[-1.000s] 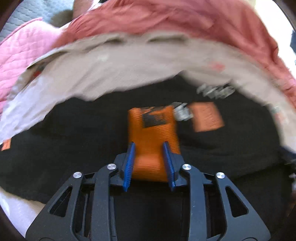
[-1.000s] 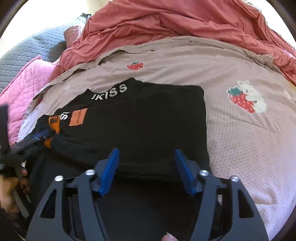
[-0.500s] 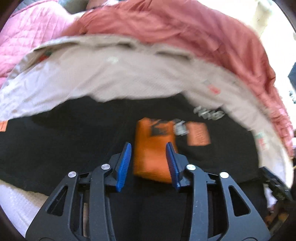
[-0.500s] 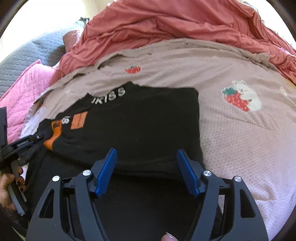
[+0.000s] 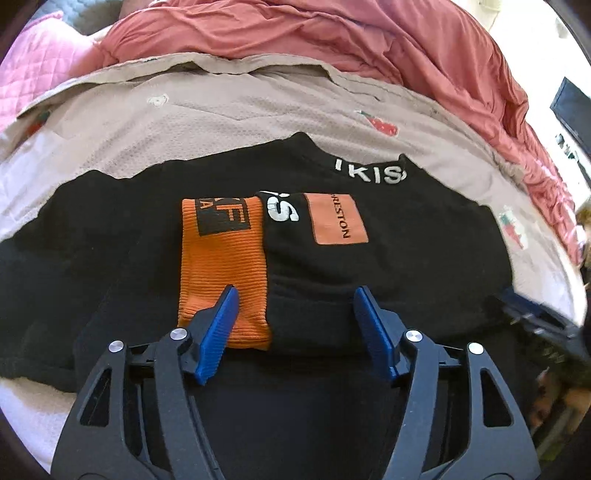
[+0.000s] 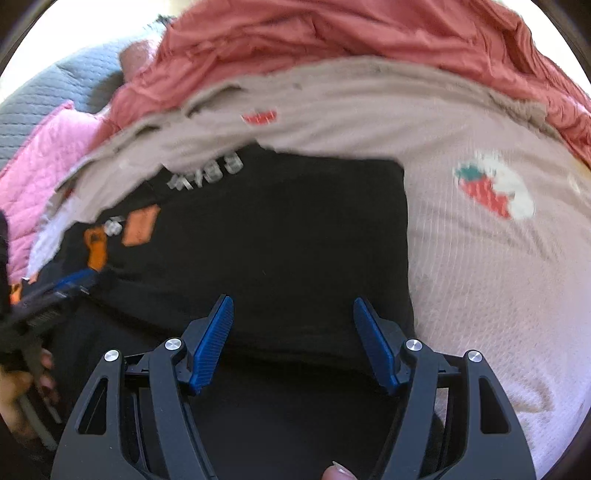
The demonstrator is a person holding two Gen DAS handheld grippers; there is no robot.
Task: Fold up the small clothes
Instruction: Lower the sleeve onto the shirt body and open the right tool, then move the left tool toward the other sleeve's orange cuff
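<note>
A black sweater [image 5: 406, 266] with white collar lettering and an orange patch [image 5: 338, 218] lies folded on the bed. Its orange ribbed cuff [image 5: 221, 266] rests flat on top. My left gripper [image 5: 295, 291] hovers at the sweater's near edge. Its jaws are opening, the left finger lies over the cuff's corner, and nothing is pressed between the pads. In the right wrist view, my right gripper [image 6: 292, 300] stands open over the near edge of the sweater [image 6: 280, 240], gripping nothing. The left gripper [image 6: 74, 280] shows there at far left, by the cuff [image 6: 96, 251].
A beige sheet [image 6: 480, 258] with strawberry prints covers the bed under the sweater. A rumpled red blanket [image 5: 332, 33] is piled along the far side. A pink quilt [image 5: 37, 74] and a grey quilt [image 6: 55, 96] lie at the far left. A person's hand [image 6: 18, 387] holds the left gripper.
The left jaws have spread wide and let go of the orange cuff, which now lies flat on the sweater. The right gripper stays open at the near edge.
</note>
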